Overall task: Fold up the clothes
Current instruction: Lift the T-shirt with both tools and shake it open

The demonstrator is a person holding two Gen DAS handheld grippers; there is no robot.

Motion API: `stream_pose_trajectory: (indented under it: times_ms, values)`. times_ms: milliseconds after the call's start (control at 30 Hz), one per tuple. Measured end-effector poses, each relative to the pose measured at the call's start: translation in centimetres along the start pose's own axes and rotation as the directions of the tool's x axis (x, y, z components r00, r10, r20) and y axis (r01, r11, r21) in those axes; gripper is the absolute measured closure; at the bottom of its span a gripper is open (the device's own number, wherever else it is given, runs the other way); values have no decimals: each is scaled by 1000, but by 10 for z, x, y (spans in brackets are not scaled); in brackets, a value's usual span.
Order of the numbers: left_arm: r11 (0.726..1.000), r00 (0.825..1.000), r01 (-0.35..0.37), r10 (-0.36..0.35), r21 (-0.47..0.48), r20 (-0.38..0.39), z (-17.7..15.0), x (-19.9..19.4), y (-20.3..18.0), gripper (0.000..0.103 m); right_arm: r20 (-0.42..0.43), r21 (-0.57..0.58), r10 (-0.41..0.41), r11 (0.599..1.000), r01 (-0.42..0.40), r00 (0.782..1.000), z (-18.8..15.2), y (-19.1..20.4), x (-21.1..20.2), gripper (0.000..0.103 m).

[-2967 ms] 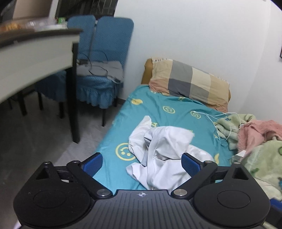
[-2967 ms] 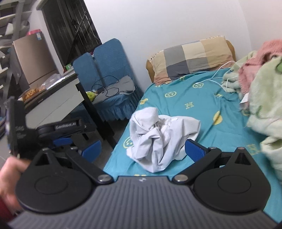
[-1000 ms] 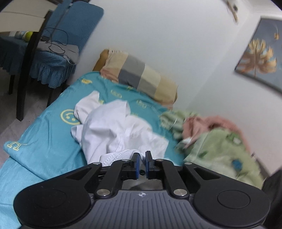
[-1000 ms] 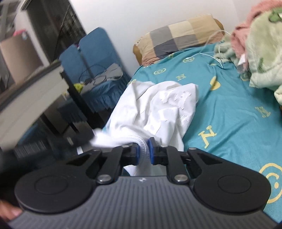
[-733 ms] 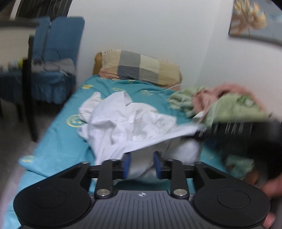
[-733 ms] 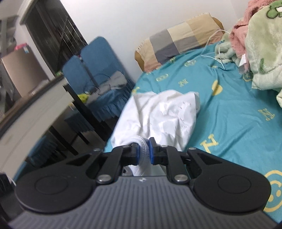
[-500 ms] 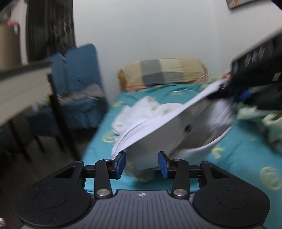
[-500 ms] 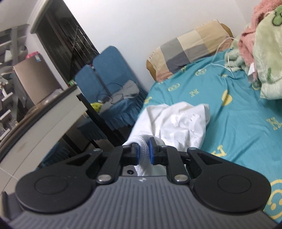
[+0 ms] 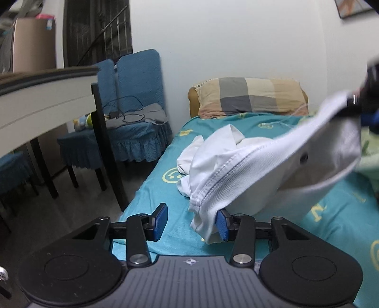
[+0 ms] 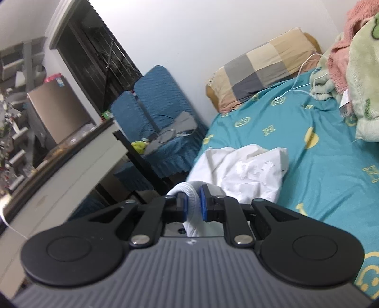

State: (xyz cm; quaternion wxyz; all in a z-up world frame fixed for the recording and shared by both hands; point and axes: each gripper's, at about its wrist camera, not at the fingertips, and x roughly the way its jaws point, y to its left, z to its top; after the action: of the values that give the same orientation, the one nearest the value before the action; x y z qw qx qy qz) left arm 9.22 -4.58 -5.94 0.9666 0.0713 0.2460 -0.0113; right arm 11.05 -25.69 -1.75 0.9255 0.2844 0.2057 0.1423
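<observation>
Right gripper (image 9: pixel 364 104) blurred and cut by the frame edge in the left wrist view, its jaw state unreadable there; wall picture (image 9: pixel 353 8) clipped at the top corner; white garment (image 10: pixel 248 173) hem hidden behind the right gripper's fingers (image 10: pixel 203 206); shelf clutter (image 10: pixel 9 118) smeared.

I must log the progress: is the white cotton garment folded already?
Not folded. The white cotton garment hangs crumpled from the shut right gripper; the left gripper is open.
</observation>
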Motion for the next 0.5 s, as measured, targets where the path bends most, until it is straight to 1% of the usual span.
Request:
stream_pose_trajectory:
  times_ms: [67, 133, 167, 200, 233, 267, 300, 367, 400, 433, 500]
  values:
    - [999, 999, 2, -4, -44, -40, -1, 15, 1, 57, 6, 14, 28, 1000, -28, 1000, 2, -1, -2, 89]
    - [994, 996, 0, -10, -113, -90, -2, 31, 7, 57, 7, 17, 23, 1000, -23, 1000, 5, -4, -3, 89]
    - [990, 995, -1, -13, -139, -97, -2, 35, 12, 60, 3, 20, 15, 1000, -15, 1000, 5, -6, -3, 89]
    - [987, 995, -1, -15, -160, -97, -2, 37, 18, 71, 0, 23, 7, 1000, -7, 1000, 6, -9, -3, 89]
    - [983, 995, -1, -17, -181, -98, -2, 39, 23, 84, -23, 26, -10, 1000, 10, 1000, 6, -12, -2, 88]
    - [978, 996, 9, -28, -208, -88, 1, 38, 29, 90, -47, 29, -28, 999, 29, 999, 6, -16, 0, 88]
    - [970, 997, 26, -44, -242, -68, 5, 34, 36, 97, -71, 31, -45, 998, 48, 996, 6, -20, 1, 88]
    - [956, 997, 69, -73, -284, -3, 17, 20, 46, 99, -134, 42, -85, 995, 91, 987, 5, -30, 5, 88]
    - [953, 995, 101, -95, -285, 37, 23, 12, 49, 99, -171, 54, -104, 992, 115, 980, 4, -36, 8, 87]
    - [950, 990, 136, -119, -282, 79, 30, 3, 52, 100, -208, 66, -123, 988, 139, 970, 2, -43, 11, 87]
    - [940, 974, 206, -169, -274, 150, 41, -14, 57, 100, -275, 65, -168, 979, 192, 947, -5, -53, 17, 87]
